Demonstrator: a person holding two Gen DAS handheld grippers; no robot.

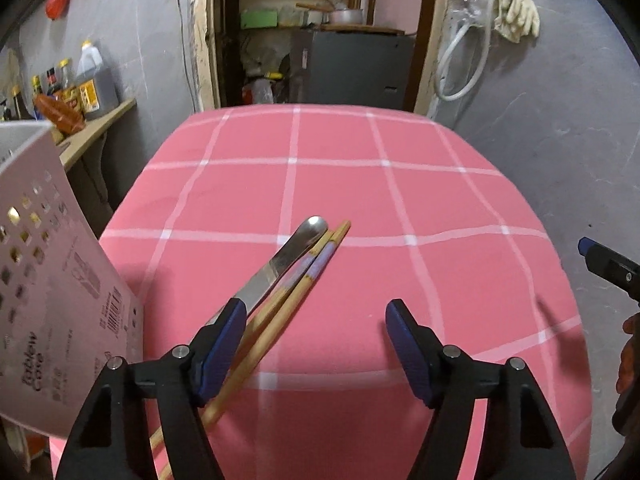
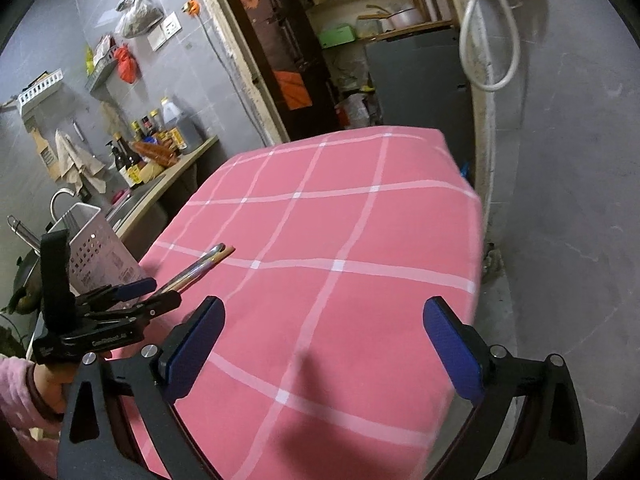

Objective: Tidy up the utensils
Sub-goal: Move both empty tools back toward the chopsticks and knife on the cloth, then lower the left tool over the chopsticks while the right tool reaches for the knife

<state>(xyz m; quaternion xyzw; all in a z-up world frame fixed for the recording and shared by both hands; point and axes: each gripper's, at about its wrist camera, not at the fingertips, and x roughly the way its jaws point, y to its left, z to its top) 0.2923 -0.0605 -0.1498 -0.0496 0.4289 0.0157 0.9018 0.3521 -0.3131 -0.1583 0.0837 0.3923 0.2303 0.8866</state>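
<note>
A metal spoon handle (image 1: 280, 264) and a pair of wooden chopsticks (image 1: 276, 312) with a purple band lie together on the pink checked tablecloth (image 1: 360, 200), pointing away. My left gripper (image 1: 316, 352) is open just above them, its left finger (image 1: 222, 344) over the utensils. A white perforated utensil holder (image 1: 52, 288) stands at the left. In the right wrist view the utensils (image 2: 200, 266) and the holder (image 2: 96, 252) are at the left, beside the left gripper (image 2: 152, 292). My right gripper (image 2: 324, 352) is open and empty above the cloth.
A counter (image 2: 160, 184) with sauce bottles (image 1: 80, 88) runs along the left wall. A doorway with shelves and a grey cabinet (image 1: 352, 68) lies beyond the table's far edge. A hose (image 2: 488, 40) hangs on the right wall.
</note>
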